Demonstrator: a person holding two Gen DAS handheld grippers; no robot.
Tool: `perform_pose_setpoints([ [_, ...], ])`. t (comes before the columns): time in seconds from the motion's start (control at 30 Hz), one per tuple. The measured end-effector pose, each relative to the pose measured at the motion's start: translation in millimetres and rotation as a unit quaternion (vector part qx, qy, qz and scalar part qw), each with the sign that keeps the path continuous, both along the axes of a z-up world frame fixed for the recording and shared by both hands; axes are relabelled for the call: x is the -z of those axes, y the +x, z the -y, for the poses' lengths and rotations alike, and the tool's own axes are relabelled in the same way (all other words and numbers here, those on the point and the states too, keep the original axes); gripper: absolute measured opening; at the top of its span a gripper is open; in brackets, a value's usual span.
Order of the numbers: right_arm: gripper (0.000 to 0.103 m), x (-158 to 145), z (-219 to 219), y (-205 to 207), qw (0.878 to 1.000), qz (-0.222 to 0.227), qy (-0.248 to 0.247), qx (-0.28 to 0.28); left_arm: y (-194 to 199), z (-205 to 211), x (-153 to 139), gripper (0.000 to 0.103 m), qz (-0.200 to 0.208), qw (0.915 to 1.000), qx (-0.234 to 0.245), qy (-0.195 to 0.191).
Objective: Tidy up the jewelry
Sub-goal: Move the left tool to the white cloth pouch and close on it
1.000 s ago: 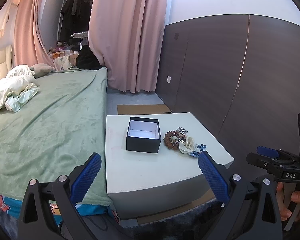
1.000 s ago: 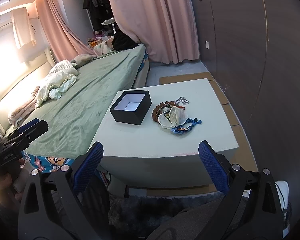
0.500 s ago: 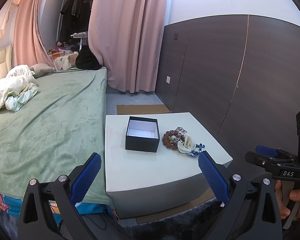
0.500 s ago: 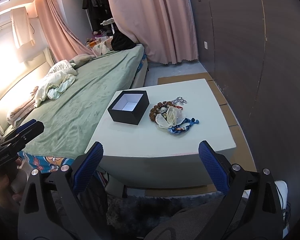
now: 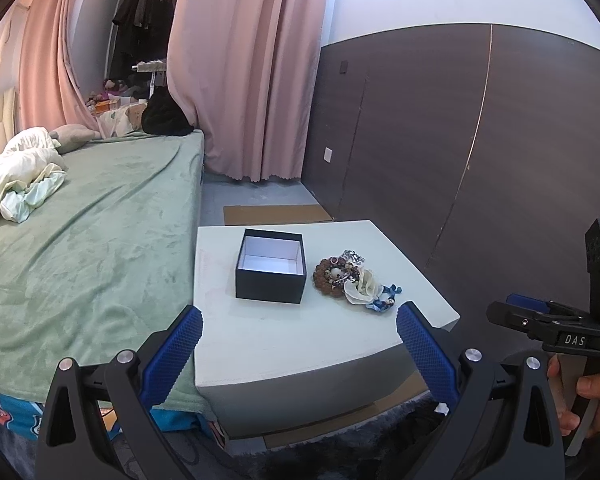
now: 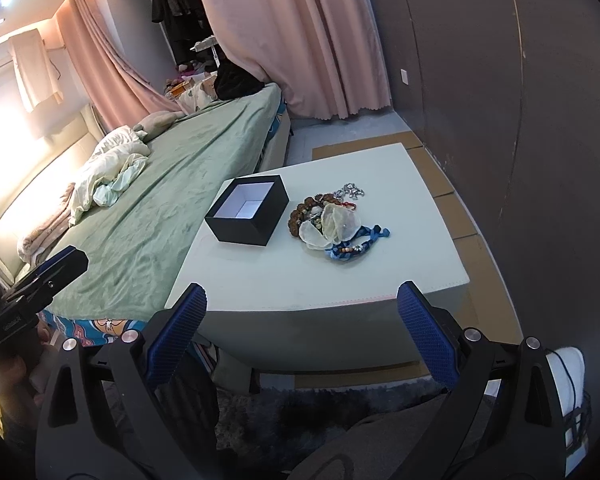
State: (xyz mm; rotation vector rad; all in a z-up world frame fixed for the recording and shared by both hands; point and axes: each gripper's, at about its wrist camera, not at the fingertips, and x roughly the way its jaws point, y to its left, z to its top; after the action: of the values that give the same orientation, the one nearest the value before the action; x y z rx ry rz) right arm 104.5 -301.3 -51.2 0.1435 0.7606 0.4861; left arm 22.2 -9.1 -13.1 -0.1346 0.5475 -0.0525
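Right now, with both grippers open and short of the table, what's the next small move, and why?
Probably ease the right gripper forward toward the jewelry pile. It lies loose on the white table, beside the open black box, which looks empty. The left gripper is also open and holds nothing, so nothing has been picked up yet.

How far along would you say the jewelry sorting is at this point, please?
Nothing looks done yet: the box is open and empty, showing only its white lining. Nothing is in hand either; the left tool and the right tool are both open, short of the table. All the jewelry is left, piled beside the box.
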Motion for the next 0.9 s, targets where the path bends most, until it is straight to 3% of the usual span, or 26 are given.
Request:
perform_pose_setpoints([
  [0.17, 0.096, 6.9, 15.4, 12.4, 1.000, -0.026, 0.012, 0.013, 12.6, 3.0, 1.0, 0.094, -0.001, 0.9999, 0.008, -0.007],
  [0.27, 0.095, 10.8, 25.2, 20.5, 0.999, -0.036, 0.020, 0.026, 24.2, 6.0, 2.1, 0.088, -0.007, 0.9998, 0.015, -0.013],
  [0.43, 0.076, 23.9, 36.7, 39.6, 0.995, -0.078, 0.045, 0.038, 45.6, 15.7, 7.4, 0.080, -0.020, 0.9992, 0.030, -0.017],
  [0.77, 0.068, 31.8, 48.9, 81.0, 0.985, -0.129, 0.104, 0.043, 93.5, 30.1, 26.6, 0.075, -0.058, 0.9960, 0.052, -0.042],
  [0.9, 0.063, 40.4, 54.6, 100.9, 0.973, -0.170, 0.149, 0.050, 110.3, 32.7, 34.9, 0.071, -0.075, 0.9937, 0.061, -0.057],
])
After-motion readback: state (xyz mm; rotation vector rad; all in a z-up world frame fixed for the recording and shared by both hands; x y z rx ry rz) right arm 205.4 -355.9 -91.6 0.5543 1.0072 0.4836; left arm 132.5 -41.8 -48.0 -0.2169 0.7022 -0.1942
